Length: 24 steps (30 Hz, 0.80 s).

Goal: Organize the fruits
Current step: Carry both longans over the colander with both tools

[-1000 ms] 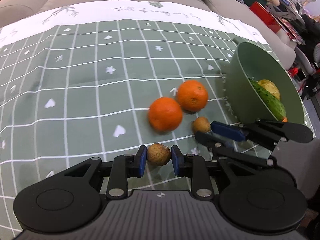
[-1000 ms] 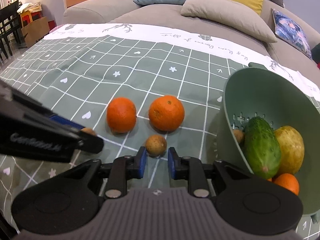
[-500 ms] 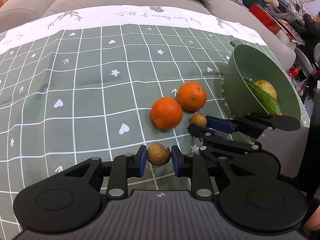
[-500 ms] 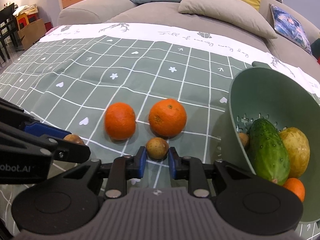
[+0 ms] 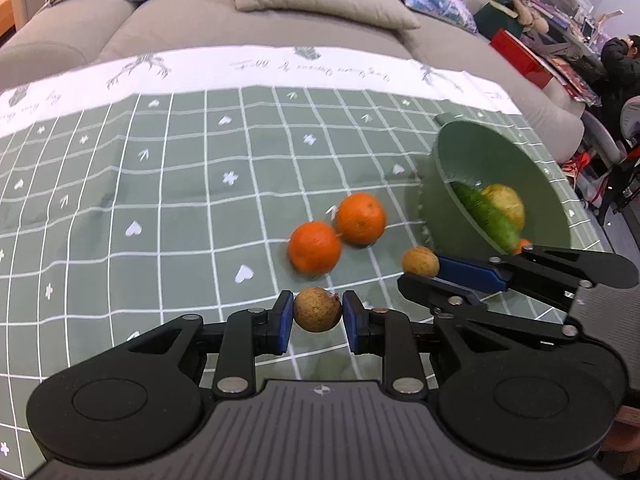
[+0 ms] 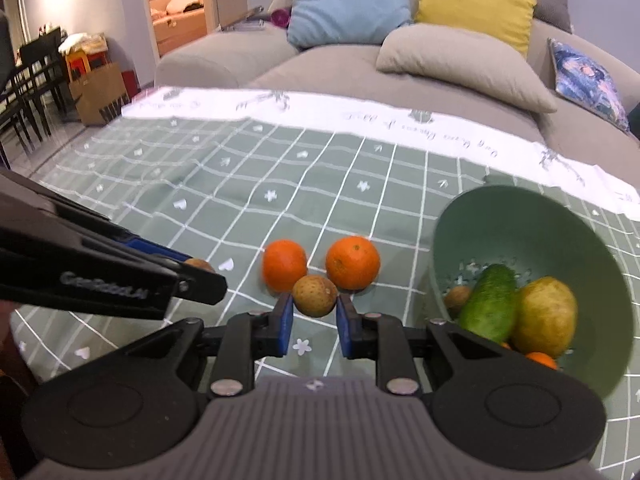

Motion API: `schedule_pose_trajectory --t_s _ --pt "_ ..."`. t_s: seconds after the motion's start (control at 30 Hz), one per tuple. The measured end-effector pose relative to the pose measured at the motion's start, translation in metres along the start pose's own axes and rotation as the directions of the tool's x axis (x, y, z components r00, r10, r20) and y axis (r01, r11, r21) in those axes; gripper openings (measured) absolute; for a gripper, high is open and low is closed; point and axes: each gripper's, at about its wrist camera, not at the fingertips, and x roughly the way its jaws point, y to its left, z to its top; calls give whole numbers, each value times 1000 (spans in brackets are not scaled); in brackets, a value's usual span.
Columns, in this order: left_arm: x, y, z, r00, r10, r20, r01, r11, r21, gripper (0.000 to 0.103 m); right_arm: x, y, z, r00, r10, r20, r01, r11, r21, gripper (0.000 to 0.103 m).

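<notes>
Green checked tablecloth (image 5: 120, 184) with a white printed border covers the table; grey sofa (image 6: 328, 64) with cushions just behind it. Green bowl (image 6: 600, 264) sits near the cloth's right edge, holding a cucumber (image 6: 490, 304), a yellow fruit (image 6: 546, 316) and a small brown one. Two oranges (image 5: 314, 246) lie side by side on the cloth left of the bowl.

My left gripper (image 5: 316, 316) points down, clamped on a small brown fruit (image 5: 318, 309). My right gripper (image 6: 313, 316) likewise pinches another brown fruit (image 6: 314, 295), just left of the bowl.

Versus a second ago: both grippers are higher, both fruits lifted off the cloth, more sofa in view.
</notes>
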Motion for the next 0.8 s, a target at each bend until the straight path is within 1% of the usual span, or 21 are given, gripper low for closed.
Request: schedule_pose_trajectory --t_s 0.13,0.27,0.37,0.5,0.67,0.8 --pt "-6 -14 5 1000 -20 22 20 1000 20 29 -22 -8 1 999 -10 41 9 999 33 18" --pt "-10 -35 14 999 -34 42 31 998 63 29 -41 -20 3 996 -32 84 26 998 64 18" --pt "-10 -52 24 997 -47 57 41 994 103 29 -51 -34 3 992 -59 108 48 994 102 18" --pt "-4 -74 38 996 -49 72 36 984 173 29 -58 -57 1 986 -115 118 98 985 145 18" --pt "10 -101 58 996 -60 65 42 967 252 29 -62 -89 0 979 -161 122 136 971 196 18" --pt "27 -117 73 996 -87 28 76 958 275 29 -55 -113 3 981 -163 110 139 971 196 18"
